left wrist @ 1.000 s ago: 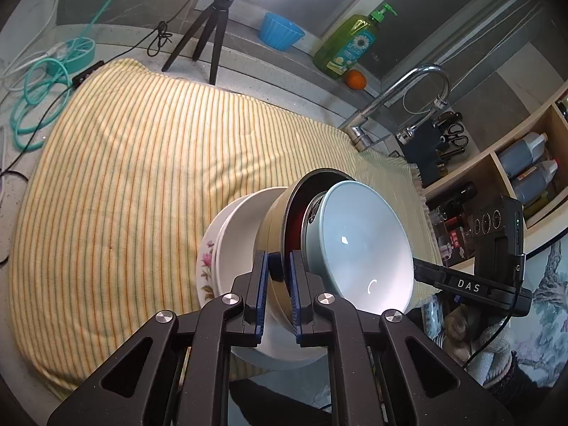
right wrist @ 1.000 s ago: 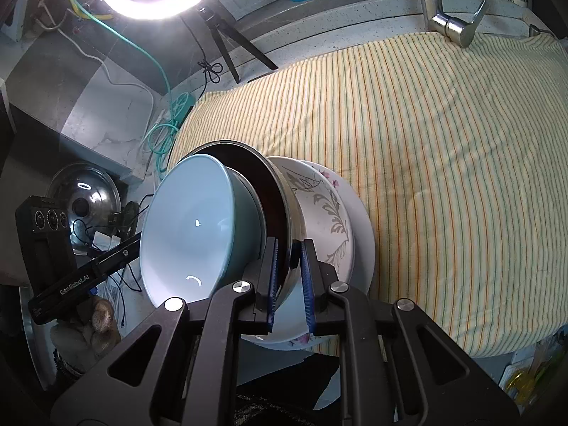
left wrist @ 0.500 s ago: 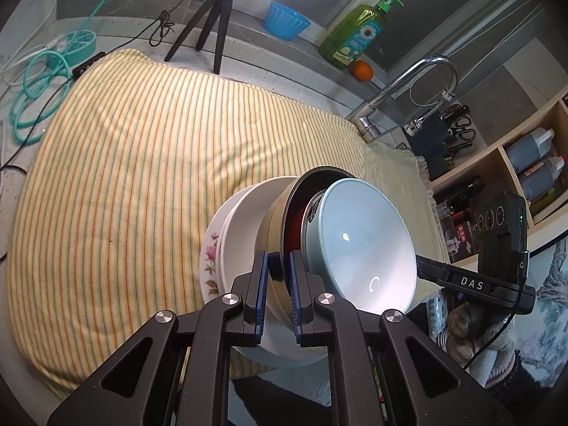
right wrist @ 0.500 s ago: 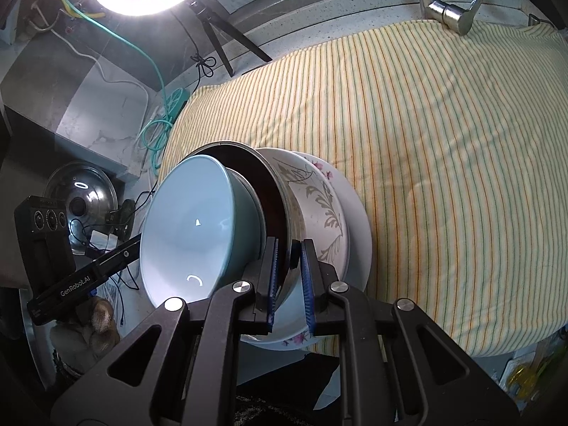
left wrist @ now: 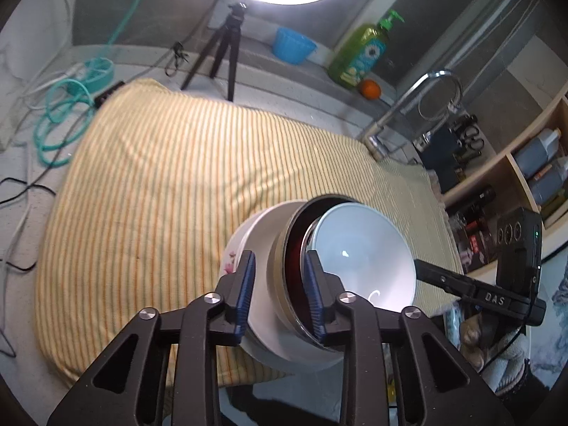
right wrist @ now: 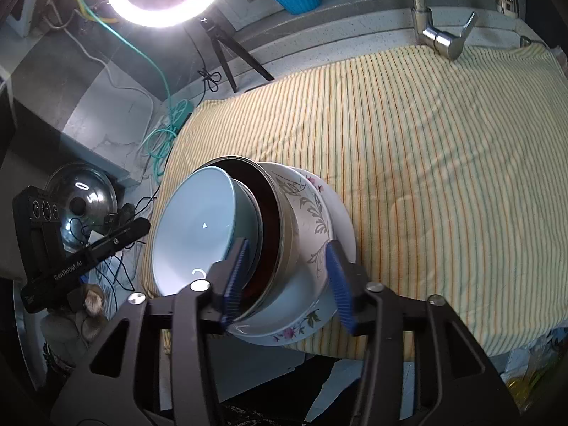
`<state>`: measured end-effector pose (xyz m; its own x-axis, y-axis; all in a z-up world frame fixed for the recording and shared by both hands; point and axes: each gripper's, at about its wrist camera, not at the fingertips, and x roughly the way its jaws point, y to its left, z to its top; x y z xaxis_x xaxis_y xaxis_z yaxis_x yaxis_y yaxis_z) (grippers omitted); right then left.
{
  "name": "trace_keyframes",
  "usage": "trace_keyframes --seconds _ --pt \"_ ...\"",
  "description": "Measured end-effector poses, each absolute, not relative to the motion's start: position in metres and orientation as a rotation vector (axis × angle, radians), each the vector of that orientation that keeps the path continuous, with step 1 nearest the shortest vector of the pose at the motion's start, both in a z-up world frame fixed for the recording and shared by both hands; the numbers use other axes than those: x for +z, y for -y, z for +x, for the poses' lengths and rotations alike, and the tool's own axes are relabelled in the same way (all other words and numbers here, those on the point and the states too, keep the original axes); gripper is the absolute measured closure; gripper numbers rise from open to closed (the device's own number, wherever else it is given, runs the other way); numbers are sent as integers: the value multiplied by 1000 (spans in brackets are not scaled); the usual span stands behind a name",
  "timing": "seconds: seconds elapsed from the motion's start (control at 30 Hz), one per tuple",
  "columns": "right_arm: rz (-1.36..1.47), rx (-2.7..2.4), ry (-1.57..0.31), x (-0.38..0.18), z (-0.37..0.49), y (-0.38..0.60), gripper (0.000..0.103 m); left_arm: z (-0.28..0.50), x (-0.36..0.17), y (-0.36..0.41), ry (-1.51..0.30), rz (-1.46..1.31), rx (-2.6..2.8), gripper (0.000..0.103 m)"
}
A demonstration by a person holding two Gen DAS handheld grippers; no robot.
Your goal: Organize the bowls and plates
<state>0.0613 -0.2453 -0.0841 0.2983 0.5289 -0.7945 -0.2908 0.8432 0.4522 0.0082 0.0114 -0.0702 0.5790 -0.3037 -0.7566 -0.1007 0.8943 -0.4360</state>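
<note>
Both hand-held grippers were clamped on the rim of the dark-lined metal bowl a second ago and are now letting go; the nested stack itself has barely shifted. Left hand-held gripper (left wrist: 278, 285): its jaws are opening, standing either side of the metal bowl (left wrist: 284, 266) wall, and the blue pads look clear of it, though motion blur makes contact hard to rule out; the pale blue bowl (left wrist: 362, 259) sits inside the metal one, which sits in a white bowl (left wrist: 262, 234) on a floral plate (left wrist: 230, 259). Right hand-held gripper (right wrist: 287, 277): its jaws are opening wider, one pad by the pale blue bowl (right wrist: 195, 227), the other out beyond the leaf-patterned bowl (right wrist: 309, 220), neither pressing; the metal bowl (right wrist: 280, 209) rim lies between them. The stack rests tilted at the near edge of the yellow striped cloth (right wrist: 426, 142) spread over the worktop (right wrist: 319, 49), with the floral plate (right wrist: 294, 333) at the bottom, overhanging the edge.
</note>
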Motion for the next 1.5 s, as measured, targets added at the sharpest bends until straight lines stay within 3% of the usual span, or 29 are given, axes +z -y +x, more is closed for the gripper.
trace_keyframes --seconds 0.07,0.17,0.27,0.33,0.47,0.7,1.5 --pt "208 557 -1128 -79 61 250 43 0 -64 -12 -926 -486 -77 75" --pt "173 586 -1105 -70 60 257 40 -11 -55 -2 -895 -456 -41 60" --pt "117 597 -1057 -62 52 260 34 -22 -49 12 -867 -431 -22 58" --pt "93 619 -1036 -57 46 261 34 -28 -43 24 -855 -408 -3 44" --pt "33 648 -975 -46 34 262 26 -39 -30 46 -816 -347 42 29" --pt "5 663 -904 -30 17 271 12 -57 -25 71 -794 -285 115 28" --pt "7 627 -870 -27 0 290 12 -75 -25 85 -821 -301 191 27"
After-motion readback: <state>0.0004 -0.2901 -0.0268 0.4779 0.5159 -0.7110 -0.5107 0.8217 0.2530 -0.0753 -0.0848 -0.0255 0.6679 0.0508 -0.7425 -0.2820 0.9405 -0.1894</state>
